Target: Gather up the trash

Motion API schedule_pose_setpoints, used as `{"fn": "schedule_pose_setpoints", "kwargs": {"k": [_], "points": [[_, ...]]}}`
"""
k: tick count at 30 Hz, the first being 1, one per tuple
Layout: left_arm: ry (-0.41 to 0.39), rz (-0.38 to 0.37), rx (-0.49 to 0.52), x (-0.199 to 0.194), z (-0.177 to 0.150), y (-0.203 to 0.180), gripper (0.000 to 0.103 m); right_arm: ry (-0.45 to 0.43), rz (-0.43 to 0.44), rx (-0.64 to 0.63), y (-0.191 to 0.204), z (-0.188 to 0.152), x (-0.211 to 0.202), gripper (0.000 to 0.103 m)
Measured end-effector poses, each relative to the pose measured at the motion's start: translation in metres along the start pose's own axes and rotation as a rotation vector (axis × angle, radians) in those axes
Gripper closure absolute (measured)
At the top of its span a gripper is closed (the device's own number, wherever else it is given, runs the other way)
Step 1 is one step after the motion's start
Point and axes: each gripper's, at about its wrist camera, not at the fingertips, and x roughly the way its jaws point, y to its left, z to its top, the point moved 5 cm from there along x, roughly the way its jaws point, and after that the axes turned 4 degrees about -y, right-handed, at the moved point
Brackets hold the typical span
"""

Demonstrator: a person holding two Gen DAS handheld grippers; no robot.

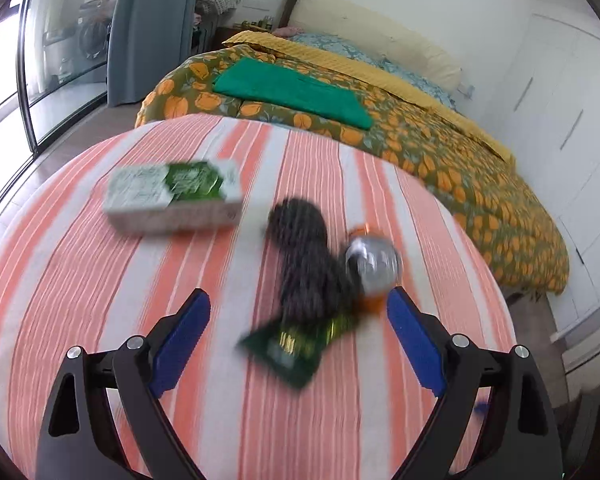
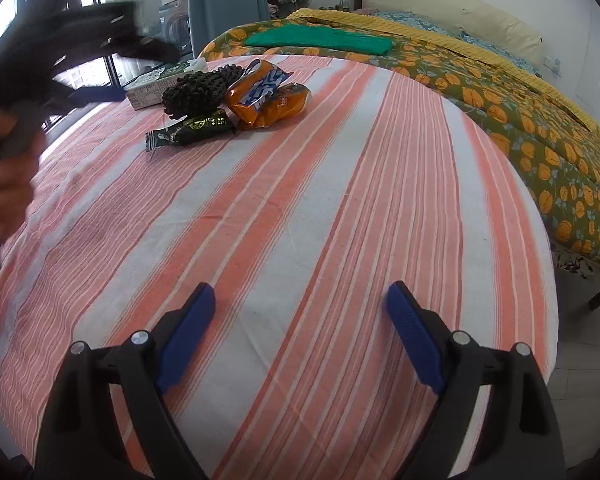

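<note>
The left gripper point(image 1: 298, 316) is being held wide open and empty just above the green wrapper point(image 1: 296, 346), with the dark knitted bundle point(image 1: 303, 256) and orange packet point(image 1: 373, 266) beyond. A grasp is being lined up; lowering and closing are called for. The right gripper point(image 2: 300, 308) is being kept open, empty, over bare striped cloth point(image 2: 339, 200).

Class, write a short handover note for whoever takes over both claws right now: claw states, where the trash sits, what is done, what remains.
Left claw: open, empty, over the pile.
Right claw: open, empty, over bare striped tablecloth.
Trash, far side of the table: green wrapper, orange snack packets, both beside a dark knitted bundle; white-and-green carton behind.
Done: nothing collected.
Left: all of it; no bin in view.
</note>
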Motion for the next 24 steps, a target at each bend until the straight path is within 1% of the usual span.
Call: {"fn": "schedule_pose_setpoints", "kwargs": {"k": [4,6,7,8,10,11,14,15,17,18,20,24], "points": [[0.06,-0.003,-0.015,0.035,0.008,-0.003,0.015,0.0,0.0,0.0,-0.001,0.0,-0.001,0.018],[0.094,0.006,-0.018,0.048,0.005,-0.001,0.022,-0.001,0.001,0.001,-0.001,0.0,-0.001,0.018],[0.104,0.004,-0.02,0.051,0.003,0.001,0.029,0.0,0.001,0.001,-0.001,0.0,-0.001,0.018],[0.117,-0.005,-0.026,0.054,0.001,0.002,0.041,-0.001,0.001,0.001,-0.001,0.0,-0.001,0.018],[0.129,-0.024,-0.036,0.056,-0.003,0.006,0.061,-0.001,0.0,0.001,-0.001,0.0,-0.001,0.018],[0.121,-0.026,-0.039,0.053,-0.003,0.007,0.063,-0.002,-0.001,0.002,-0.002,0.0,-0.002,0.018],[0.085,-0.005,-0.017,0.034,-0.004,0.01,0.065,-0.002,-0.001,0.004,-0.003,0.0,-0.002,0.018],[0.072,0.0,-0.007,0.022,-0.006,0.012,0.065,-0.002,-0.002,0.004,-0.003,0.0,-0.002,0.018],[0.066,0.009,0.008,0.005,-0.011,0.018,0.065,-0.002,-0.001,0.004,-0.003,0.0,-0.002,0.018],[0.063,0.025,0.022,-0.006,-0.017,0.022,0.065,-0.002,-0.001,0.005,-0.003,0.0,-0.002,0.018],[0.062,0.085,0.058,-0.028,-0.036,0.033,0.065,-0.002,-0.002,0.004,-0.003,0.0,-0.002,0.018],[0.062,0.153,0.076,-0.052,-0.068,0.05,0.061,-0.002,-0.003,0.004,-0.003,0.0,-0.002,0.018]]}}
